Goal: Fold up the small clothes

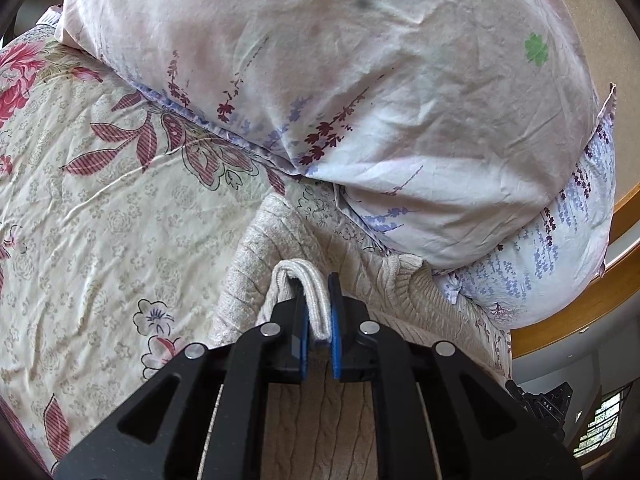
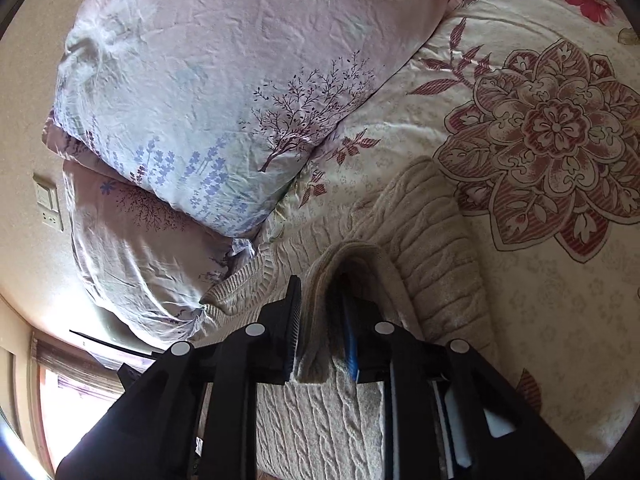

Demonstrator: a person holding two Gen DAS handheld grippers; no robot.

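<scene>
Left wrist view: the left tool (image 1: pixel 318 312) has its 2 blue-padded fingers (image 1: pixel 335 320) nearly together, clamped on a doubled fold of the cream cable-knit sweater (image 1: pixel 280 248). The pinched edge loops up and over between the pads. The rest of the sweater lies on the bed's floral sheet (image 1: pixel 100 208), running under the tool and out toward the pillows (image 1: pixel 360 100). 2 pale pillows with purple sprigs are stacked at the head of the bed, the upper one overhanging the sweater's far ribbed edge. A wooden bed frame (image 1: pixel 580 300) curves at the right.

Right wrist view: the right tool (image 2: pixel 320 320) stands slightly apart, with a thick fold of the same sweater between its fingers; the fold lies against the left pad, while a small dark gap shows beside the right blue pad (image 2: pixel 350 340). The sweater spreads over the sheet just beside the pillows. A wall switch plate (image 2: pixel 48 206) sits at the left.
</scene>
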